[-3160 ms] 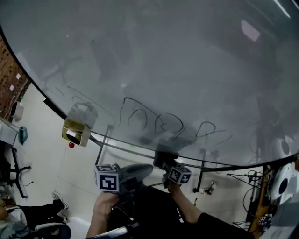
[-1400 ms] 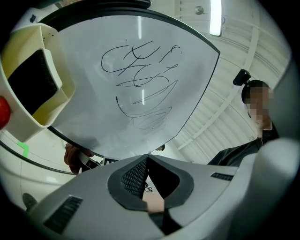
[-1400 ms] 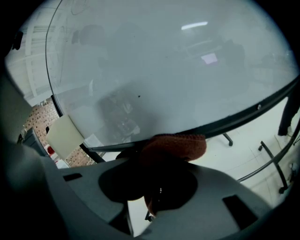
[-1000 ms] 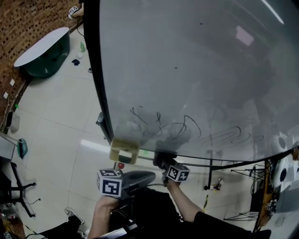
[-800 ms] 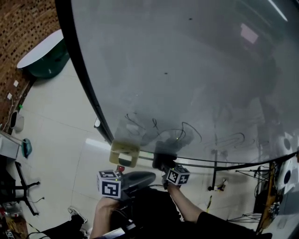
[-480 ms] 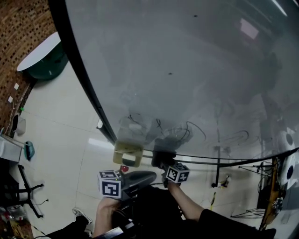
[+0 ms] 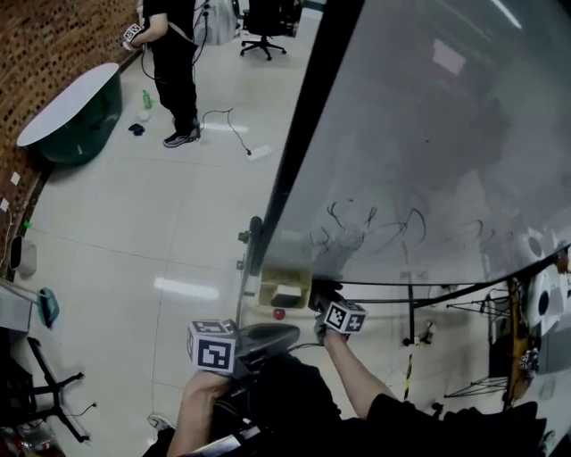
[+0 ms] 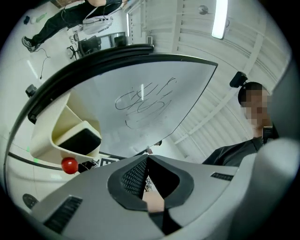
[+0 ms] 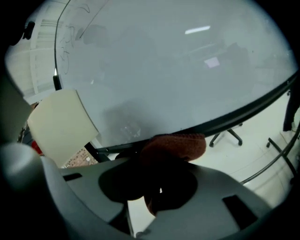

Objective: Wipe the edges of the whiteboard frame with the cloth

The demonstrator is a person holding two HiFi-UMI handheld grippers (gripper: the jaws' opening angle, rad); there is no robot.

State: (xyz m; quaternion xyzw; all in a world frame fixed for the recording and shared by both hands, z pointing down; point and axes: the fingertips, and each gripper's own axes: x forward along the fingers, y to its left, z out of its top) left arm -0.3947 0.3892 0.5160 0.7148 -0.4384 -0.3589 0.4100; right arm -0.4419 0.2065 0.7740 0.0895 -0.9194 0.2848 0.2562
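The whiteboard point(image 7: 428, 152) carries black scribbles, and its black frame point(image 7: 299, 134) runs down its left side and along the bottom. My right gripper point(image 7: 323, 294) is shut on a reddish-brown cloth point(image 9: 174, 146), which presses against the bottom frame edge point(image 9: 243, 114) close to the lower left corner. A cream holder point(image 7: 284, 287) with a red ball point(image 7: 279, 314) under it hangs just left of the cloth. My left gripper point(image 7: 277, 336) is held lower, away from the board, shut with nothing between its fingers. In the left gripper view the cream holder point(image 8: 70, 136) and the board point(image 8: 140, 103) lie ahead.
A person in black point(image 7: 174, 62) stands on the tiled floor at the far left, near a green tub with a white top point(image 7: 67, 116). An office chair point(image 7: 268, 18) is at the top. Stands and cables point(image 7: 412, 337) sit under the board's right part.
The right gripper with the cloth has come left along the bottom frame until it is next to the cream holder. The view has swung left, showing the board's left edge and floor.
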